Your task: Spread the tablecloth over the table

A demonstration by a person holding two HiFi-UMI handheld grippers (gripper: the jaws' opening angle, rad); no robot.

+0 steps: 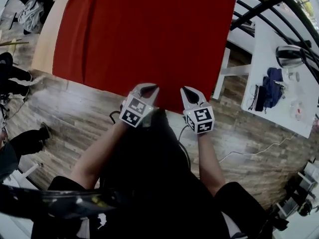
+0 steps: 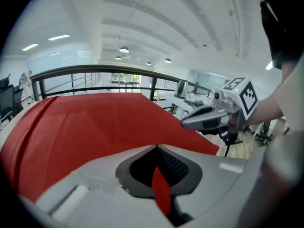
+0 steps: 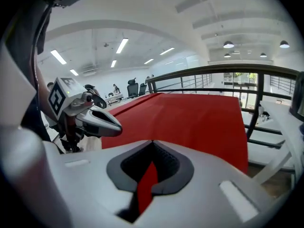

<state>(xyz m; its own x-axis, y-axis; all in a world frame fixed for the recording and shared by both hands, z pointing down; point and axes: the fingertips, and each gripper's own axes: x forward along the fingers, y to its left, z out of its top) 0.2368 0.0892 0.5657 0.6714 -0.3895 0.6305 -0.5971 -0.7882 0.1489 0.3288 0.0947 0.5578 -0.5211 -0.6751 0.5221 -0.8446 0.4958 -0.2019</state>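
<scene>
A red tablecloth (image 1: 144, 34) lies spread over most of the table, and a strip of bare tan tabletop (image 1: 47, 39) shows along its left side. Both grippers sit side by side at the cloth's near edge, in front of the person. My left gripper (image 1: 148, 89) is shut on the cloth's edge; in the left gripper view a red fold (image 2: 161, 194) is pinched between the closed jaws (image 2: 156, 148). My right gripper (image 1: 189, 91) is likewise shut on the edge, with a red fold (image 3: 146, 186) caught between its jaws (image 3: 152, 144). Each gripper view shows the other gripper beside it over the cloth (image 2: 90, 127).
A white side table (image 1: 279, 108) at the right carries a kettle (image 1: 289, 56) and dark blue items. A black railing (image 1: 269, 9) runs behind the table at the upper right. A white cable (image 1: 254, 151) trails on the wooden floor. Bags and shoes lie at the left.
</scene>
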